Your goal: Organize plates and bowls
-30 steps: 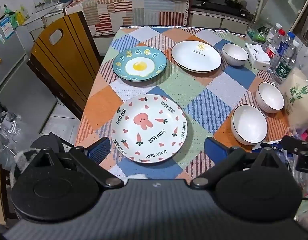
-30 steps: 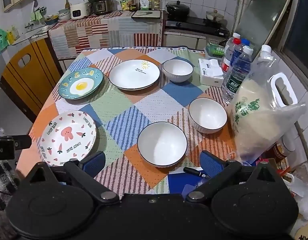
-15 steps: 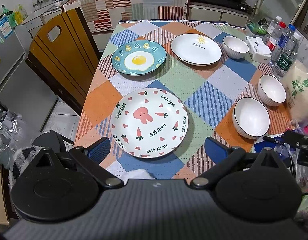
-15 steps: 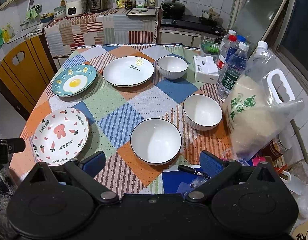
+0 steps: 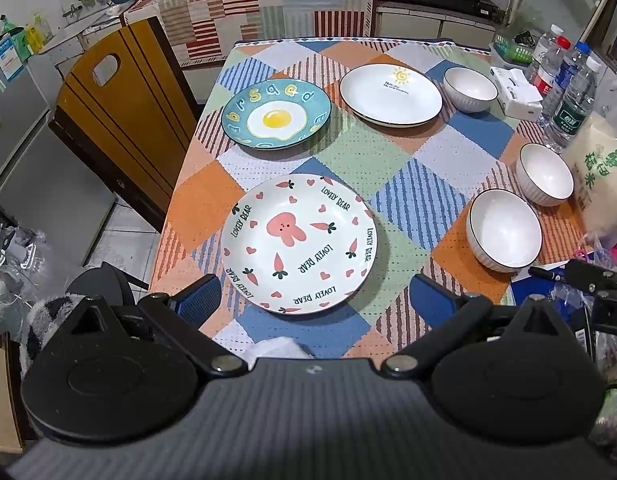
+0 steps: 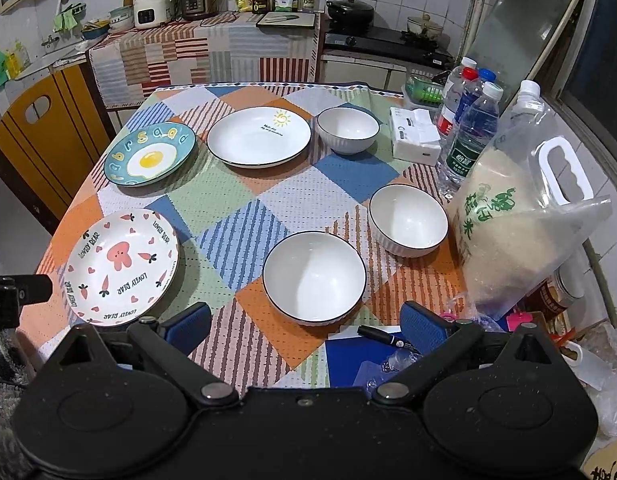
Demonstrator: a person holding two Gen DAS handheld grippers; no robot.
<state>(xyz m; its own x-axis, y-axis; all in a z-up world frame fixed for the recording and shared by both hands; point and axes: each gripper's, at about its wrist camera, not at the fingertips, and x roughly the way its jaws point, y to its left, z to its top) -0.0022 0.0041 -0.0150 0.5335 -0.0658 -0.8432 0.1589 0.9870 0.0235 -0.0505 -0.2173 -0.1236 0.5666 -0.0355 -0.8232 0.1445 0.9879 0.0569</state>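
Observation:
On the patchwork tablecloth lie three plates: a white bunny-and-carrot plate (image 5: 298, 242) (image 6: 122, 266) at the near left, a teal fried-egg plate (image 5: 275, 114) (image 6: 150, 157) behind it, and a white sun plate (image 5: 390, 94) (image 6: 258, 136). Three white bowls stand to the right: the near bowl (image 5: 505, 230) (image 6: 314, 276), the middle bowl (image 5: 545, 173) (image 6: 407, 219) and the far bowl (image 5: 469, 89) (image 6: 347, 129). My left gripper (image 5: 314, 300) hangs open above the table's near edge, just short of the bunny plate. Open too, my right gripper (image 6: 308, 326) hovers just short of the near bowl. Both hold nothing.
A bag of rice (image 6: 516, 224), water bottles (image 6: 470, 136) and a tissue box (image 6: 414, 138) crowd the table's right side. A pen (image 6: 384, 336) lies on a blue folder (image 6: 348, 360) at the near right edge. A wooden chair (image 5: 120, 100) stands left of the table.
Both grippers have moved a little forward and lower toward the table, so the plates and bowls sit slightly nearer in view. Nothing on the table has moved.

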